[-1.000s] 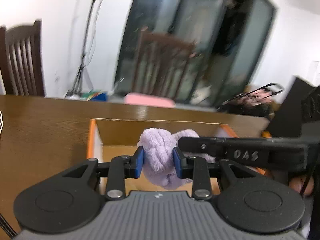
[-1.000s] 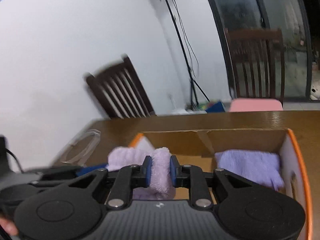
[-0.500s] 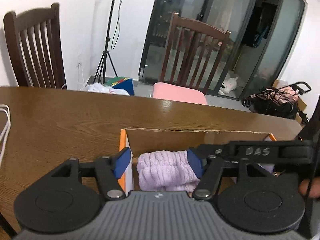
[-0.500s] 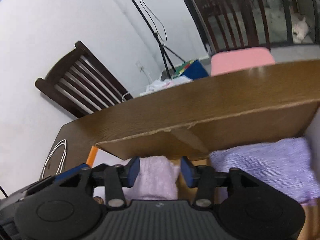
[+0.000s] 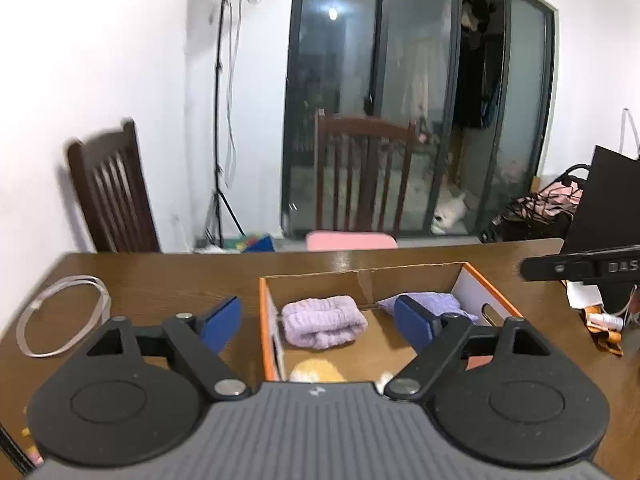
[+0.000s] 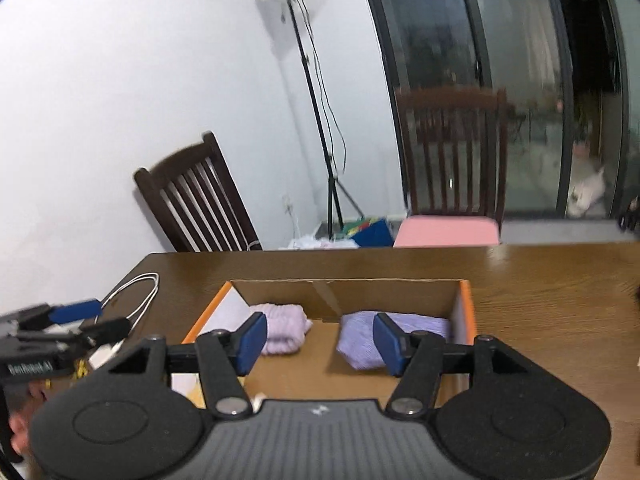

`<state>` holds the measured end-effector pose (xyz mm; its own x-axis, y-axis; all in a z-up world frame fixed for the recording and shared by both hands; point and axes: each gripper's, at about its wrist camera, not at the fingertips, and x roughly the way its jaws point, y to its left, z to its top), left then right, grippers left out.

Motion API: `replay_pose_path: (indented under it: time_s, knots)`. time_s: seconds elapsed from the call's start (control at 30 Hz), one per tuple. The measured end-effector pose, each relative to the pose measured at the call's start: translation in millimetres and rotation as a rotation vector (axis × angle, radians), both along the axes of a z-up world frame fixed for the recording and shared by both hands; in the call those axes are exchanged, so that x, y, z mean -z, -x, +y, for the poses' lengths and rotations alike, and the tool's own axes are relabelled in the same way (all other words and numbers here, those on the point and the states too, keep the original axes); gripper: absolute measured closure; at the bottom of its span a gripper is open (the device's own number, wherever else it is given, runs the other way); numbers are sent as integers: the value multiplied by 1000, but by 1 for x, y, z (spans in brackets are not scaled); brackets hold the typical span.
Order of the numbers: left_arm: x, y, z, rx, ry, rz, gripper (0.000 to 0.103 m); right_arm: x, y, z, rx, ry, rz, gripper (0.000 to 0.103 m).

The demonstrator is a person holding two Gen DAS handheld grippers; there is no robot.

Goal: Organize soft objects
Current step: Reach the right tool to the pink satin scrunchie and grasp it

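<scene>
An orange-rimmed cardboard box sits on the brown table. Inside lie a folded lilac towel at the left and a flatter purple towel at the right. A yellow soft thing peeks out at the box's near end. My left gripper hangs above and short of the box, its jaws opening, nothing pressed between them. My right gripper is likewise pulled back with jaws opening and empty. The left gripper also shows at the left of the right wrist view.
A white cable loop lies on the table left of the box. Two dark wooden chairs stand behind the table, one with a pink cushion. A tripod stand and glass doors are beyond. Orange-and-white items lie at the right.
Both grippers were shut on the lilac towel; both let go of it in the box, opened, and drew back and upward. The towel now lies folded at the box's left.
</scene>
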<state>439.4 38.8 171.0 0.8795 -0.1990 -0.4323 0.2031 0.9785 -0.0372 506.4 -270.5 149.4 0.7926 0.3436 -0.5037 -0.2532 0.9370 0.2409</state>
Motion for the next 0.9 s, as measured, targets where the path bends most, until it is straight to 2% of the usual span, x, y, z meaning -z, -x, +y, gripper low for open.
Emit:
replay_pose_path:
  time_s: [0.07,0.13,0.3,0.4,0.5,0.6,0.67,0.77,0.9]
  knots:
    - [-2,35,2,-5,4,-38,11,-3,36,-9,1,24,-54,37]
    - [-1,70,5,14,31,-37,7,-2,72,-17,-6,29,-102,32]
    - [18,162,6,44,65,-84,5,10,158,-29,-30,8,-187,25]
    - [36,203,3,43,65,-103,4,25,205,-26,-56,34,-236,19]
    - [56,240,-7,-8,50,-105,3,47,250,-19,-57,77,-285,16]
    - [83,277,-24,-95,-23,-140,2,83,294,-12,1,102,-291,12]
    - [99,291,-31,-90,-50,-110,2,109,320,-11,35,87,-271,12]
    - [109,291,-36,-6,-8,-38,2,134,336,-11,30,78,-184,12]
    - [111,279,-45,36,61,-29,2,137,343,-15,36,91,-192,14]
